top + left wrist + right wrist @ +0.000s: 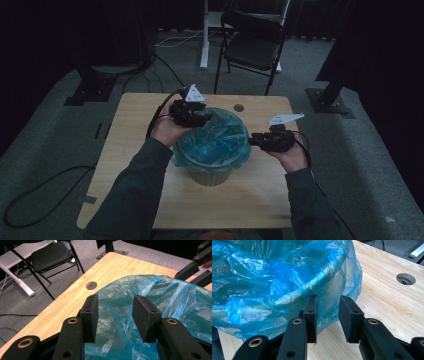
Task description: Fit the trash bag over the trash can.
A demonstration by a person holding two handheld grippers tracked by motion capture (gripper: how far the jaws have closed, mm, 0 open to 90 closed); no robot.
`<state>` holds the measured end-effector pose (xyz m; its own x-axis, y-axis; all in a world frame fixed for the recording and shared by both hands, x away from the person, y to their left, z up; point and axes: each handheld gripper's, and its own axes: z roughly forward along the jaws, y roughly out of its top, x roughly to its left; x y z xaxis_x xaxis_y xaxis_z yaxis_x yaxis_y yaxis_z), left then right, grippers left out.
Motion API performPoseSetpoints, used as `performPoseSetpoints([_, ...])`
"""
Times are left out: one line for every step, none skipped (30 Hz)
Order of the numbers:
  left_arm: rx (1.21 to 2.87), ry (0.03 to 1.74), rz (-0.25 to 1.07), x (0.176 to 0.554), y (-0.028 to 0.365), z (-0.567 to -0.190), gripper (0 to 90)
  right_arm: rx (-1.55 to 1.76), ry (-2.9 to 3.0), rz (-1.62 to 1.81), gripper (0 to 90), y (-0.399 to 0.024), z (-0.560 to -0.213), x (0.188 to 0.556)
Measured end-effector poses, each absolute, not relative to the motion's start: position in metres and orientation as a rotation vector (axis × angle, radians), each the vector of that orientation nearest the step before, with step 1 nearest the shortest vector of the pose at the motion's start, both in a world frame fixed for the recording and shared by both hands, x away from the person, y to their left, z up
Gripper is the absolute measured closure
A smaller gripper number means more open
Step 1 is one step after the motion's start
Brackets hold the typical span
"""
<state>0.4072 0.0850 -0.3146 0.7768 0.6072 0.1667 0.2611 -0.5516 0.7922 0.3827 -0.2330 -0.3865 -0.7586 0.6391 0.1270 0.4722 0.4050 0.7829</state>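
A person's sleeves reach in from the near edge of the table (260, 200), a gripper in each hand, either side of a bin (210, 172) at its middle. The bin wears a blue bag (216, 137), its film folded over the rim and sagging, crumpled, into the mouth.

The left gripper (115, 315) hangs over the bag's far-left side, jaws parted with nothing between them but air above the film. The right gripper (327, 315) sits just beside the bin's right wall, below the rim, jaws also apart and gripping nothing; its left pad lies close against the draped film, though contact cannot be told.

The work looks like seating the bag on the bin. To do it well, each gripper should pinch a single fold of film at the rim rather than a bunch, then draw it outward and down evenly on opposite sides. Thin plastic tears or slips off the rim if one side is pulled harder.
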Motion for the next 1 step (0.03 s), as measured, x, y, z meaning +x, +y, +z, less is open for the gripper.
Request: performPoseSetpoints([2.156, 0.648, 0.553, 0.4068, 0.0873, -0.3142, 55.7, 0.988, 2.466, 1.279, 68.0, -0.2333, -0.3863, 0.3829])
